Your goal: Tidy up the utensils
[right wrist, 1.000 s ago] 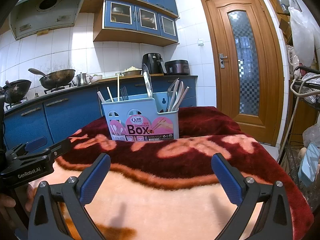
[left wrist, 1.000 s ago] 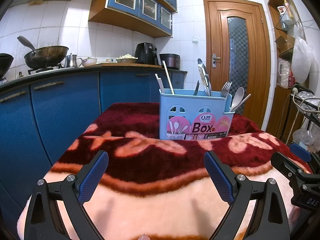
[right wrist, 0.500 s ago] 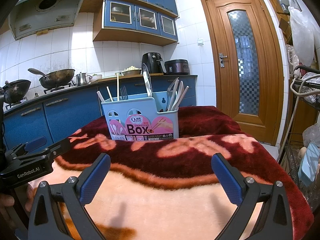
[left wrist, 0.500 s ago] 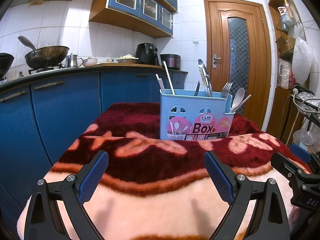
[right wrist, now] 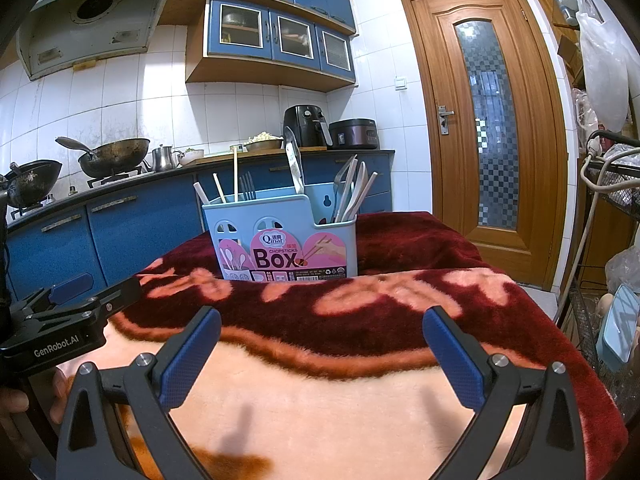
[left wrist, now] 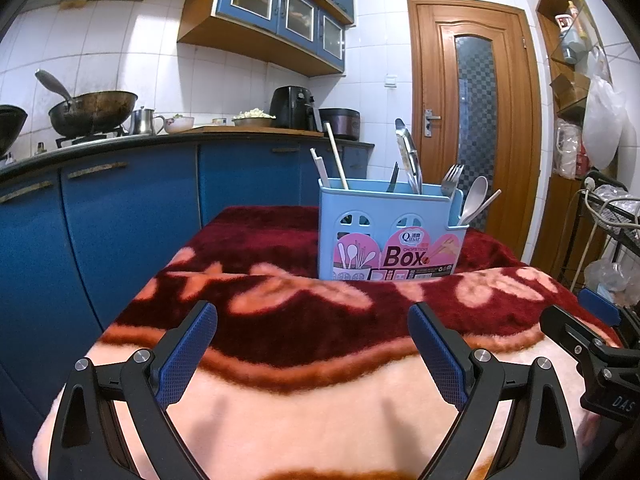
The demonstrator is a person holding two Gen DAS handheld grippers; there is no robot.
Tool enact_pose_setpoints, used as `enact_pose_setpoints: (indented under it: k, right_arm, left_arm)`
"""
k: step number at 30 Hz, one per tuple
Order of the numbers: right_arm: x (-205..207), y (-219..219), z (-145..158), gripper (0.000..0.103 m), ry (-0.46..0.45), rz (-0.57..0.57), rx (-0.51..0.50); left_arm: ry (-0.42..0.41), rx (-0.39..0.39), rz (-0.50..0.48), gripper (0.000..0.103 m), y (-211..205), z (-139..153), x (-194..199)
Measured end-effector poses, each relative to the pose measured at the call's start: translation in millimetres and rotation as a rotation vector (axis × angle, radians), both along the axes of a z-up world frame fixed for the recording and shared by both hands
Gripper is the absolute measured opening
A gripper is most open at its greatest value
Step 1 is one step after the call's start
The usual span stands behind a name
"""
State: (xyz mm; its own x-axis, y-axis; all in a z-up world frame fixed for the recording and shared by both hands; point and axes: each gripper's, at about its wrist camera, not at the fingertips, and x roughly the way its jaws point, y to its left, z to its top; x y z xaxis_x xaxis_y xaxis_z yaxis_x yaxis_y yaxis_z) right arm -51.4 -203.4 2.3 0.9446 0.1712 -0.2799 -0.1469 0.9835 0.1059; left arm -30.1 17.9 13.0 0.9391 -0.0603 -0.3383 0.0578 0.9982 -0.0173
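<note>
Utensils stand upright in the blue box straight ahead, slightly nearer my right tongs; both my left tongs and right gape wide, empty.

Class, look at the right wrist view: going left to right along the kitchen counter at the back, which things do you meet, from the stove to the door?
Small dark wok → large wok → metal kettle → white bowl → bowl of food → black air fryer → dark rice cooker → wooden door.

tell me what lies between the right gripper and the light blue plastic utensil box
Only bare red-and-peach floral fleece blanket lies between the right gripper and the light blue plastic utensil box, in the right wrist view.
</note>
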Motion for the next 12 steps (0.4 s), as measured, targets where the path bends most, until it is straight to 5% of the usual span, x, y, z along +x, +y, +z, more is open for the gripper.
enact_pose_setpoints:
  k: [12]
  right_arm:
    - [0.3, -0.3, 0.2, 0.103, 0.001, 0.0, 0.0]
  left_arm:
    - [0.001, 0.0, 0.0, 0.096, -0.2, -0.2, 0.1]
